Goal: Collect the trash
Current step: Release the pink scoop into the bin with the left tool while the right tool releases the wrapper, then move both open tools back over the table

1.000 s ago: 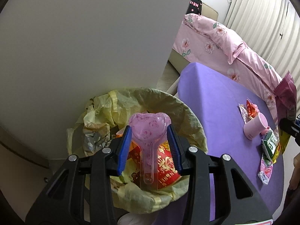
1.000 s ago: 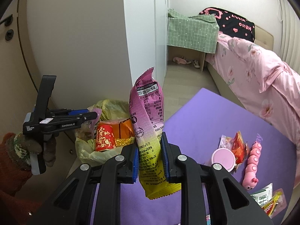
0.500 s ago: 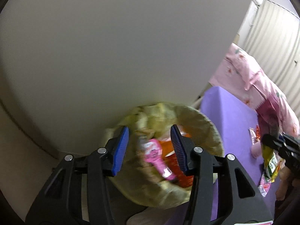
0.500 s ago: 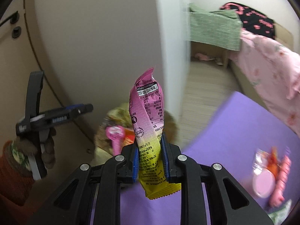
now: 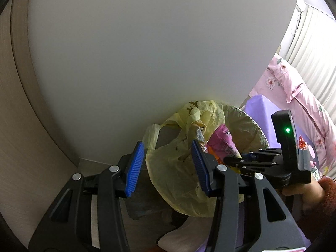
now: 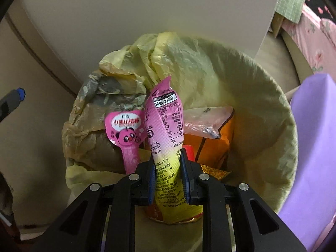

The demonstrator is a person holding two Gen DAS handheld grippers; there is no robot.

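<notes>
- Inside the bin [image 6: 279, 138], lined with a crinkled yellow plastic bag [image 6: 189, 63], the right gripper [image 6: 168, 168] hangs over the opening, jaws clamped on a glossy pink-and-yellow snack wrapper [image 6: 163, 130] that stands upright.
- At 9 o'clock of the wrapper, a pink heart-shaped lollipop package [image 6: 126, 128] with a panda print lies on crumpled brownish plastic.
- At 3 o'clock, an orange packet [image 6: 214, 149] and clear film rest in the bin.
- The left gripper [image 5: 166, 166] is outside the bin's 9 o'clock side, jaws apart and empty, ribbed blue pads [image 5: 134, 168] framing the bag's outer wall.
- A purple mat [image 6: 310, 147] borders the bin at 3 o'clock.
</notes>
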